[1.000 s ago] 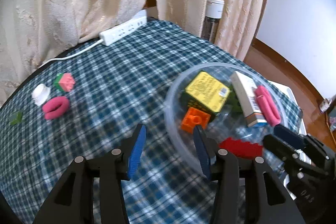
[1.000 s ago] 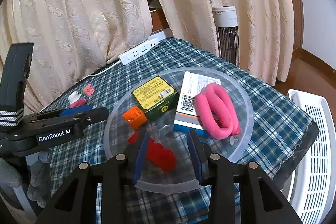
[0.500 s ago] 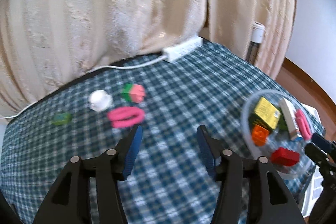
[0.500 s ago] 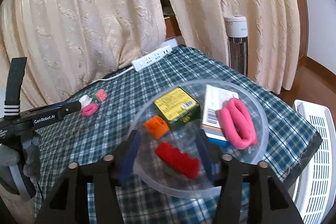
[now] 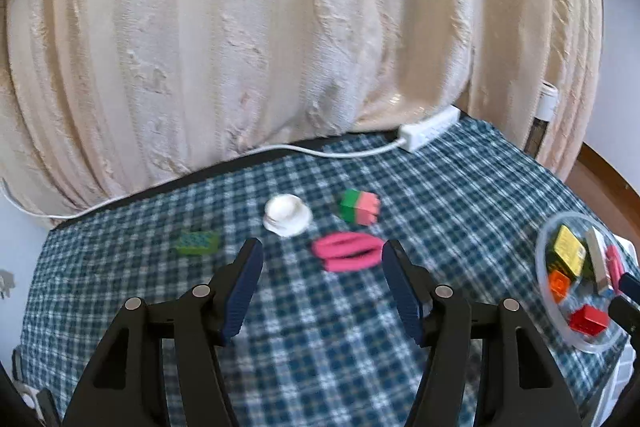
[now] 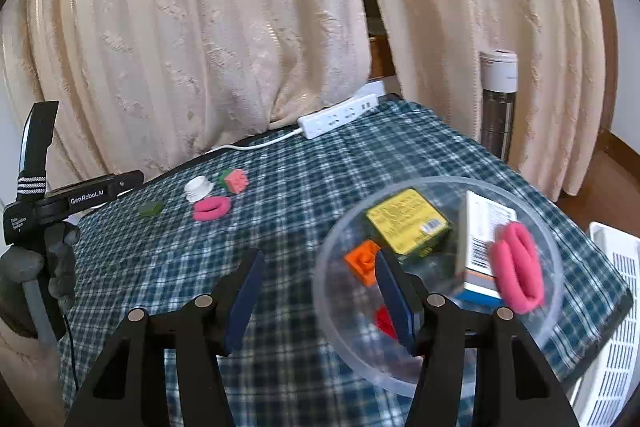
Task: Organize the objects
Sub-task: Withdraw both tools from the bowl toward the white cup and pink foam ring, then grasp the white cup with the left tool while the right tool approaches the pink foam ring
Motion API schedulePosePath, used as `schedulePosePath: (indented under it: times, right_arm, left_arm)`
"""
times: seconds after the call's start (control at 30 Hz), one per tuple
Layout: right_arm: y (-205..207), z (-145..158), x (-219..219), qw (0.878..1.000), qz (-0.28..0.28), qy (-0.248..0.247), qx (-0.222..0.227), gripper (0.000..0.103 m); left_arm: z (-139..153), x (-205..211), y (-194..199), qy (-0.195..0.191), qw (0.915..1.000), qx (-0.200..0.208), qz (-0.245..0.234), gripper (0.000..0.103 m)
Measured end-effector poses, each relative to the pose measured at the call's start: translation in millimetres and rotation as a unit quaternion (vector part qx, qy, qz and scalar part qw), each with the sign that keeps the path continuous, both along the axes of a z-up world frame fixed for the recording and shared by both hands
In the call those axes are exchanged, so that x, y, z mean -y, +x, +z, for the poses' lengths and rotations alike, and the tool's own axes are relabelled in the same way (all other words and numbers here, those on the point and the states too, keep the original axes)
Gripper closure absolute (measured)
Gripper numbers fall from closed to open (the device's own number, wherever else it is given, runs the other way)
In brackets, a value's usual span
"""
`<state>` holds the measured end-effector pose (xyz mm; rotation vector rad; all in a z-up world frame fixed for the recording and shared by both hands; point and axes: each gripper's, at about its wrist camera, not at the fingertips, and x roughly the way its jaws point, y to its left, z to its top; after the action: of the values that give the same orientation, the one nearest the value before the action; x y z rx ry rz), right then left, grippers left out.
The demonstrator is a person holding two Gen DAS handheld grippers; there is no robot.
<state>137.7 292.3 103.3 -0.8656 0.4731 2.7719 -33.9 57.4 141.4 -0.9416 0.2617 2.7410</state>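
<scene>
Swung away from the bowl [image 5: 545,291] at lower right, left gripper [image 5: 322,281] wide open and empty, now framing the pink band [image 5: 347,256] at frame centre, likely next pickup; right gripper [image 6: 318,291] open, empty.

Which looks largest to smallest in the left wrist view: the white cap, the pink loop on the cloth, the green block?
1. Pink loop, widest.
2. White cap.
3. Green block.
The cap and the block look close in size, and the block is blurred, so their order is unsure.
</scene>
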Motion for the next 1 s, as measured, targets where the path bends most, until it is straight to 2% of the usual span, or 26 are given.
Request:
schedulePosePath:
  times: [0.13,0.37,0.57,0.8,1.0]
  right_arm:
    - [-14.3,6.3,11.8,1.000,0.018,0.012,0.000,0.034]
    - [-43.9,7.4,31.3,0.999,0.048,0.017,0.012,0.034]
    - [-67.6,-1.2,39.5,0.997,0.060,0.022,0.031,0.034]
    - [-94.1,-14.4,41.1,0.996,0.070,0.025,0.056,0.034]
    - [-113.2,-26.8,39.8,0.994,0.074,0.018,0.072,0.034]
  left_arm:
    - [8.7,19.2,-15.7,0.000,0.9998,-0.010,0.017,0.038]
    - [1.0,41.5,-55.2,0.004,0.9995,0.009,0.032,0.036]
    - [-22.3,38.0,-97.3,-0.009,0.9988,0.030,0.037,0.036]
    - [-56.5,22.3,-142.7,-0.005,0.9972,0.066,0.033,0.036]
    - [-85.0,9.7,-164.8,0.000,0.9951,0.095,0.030,0.036]
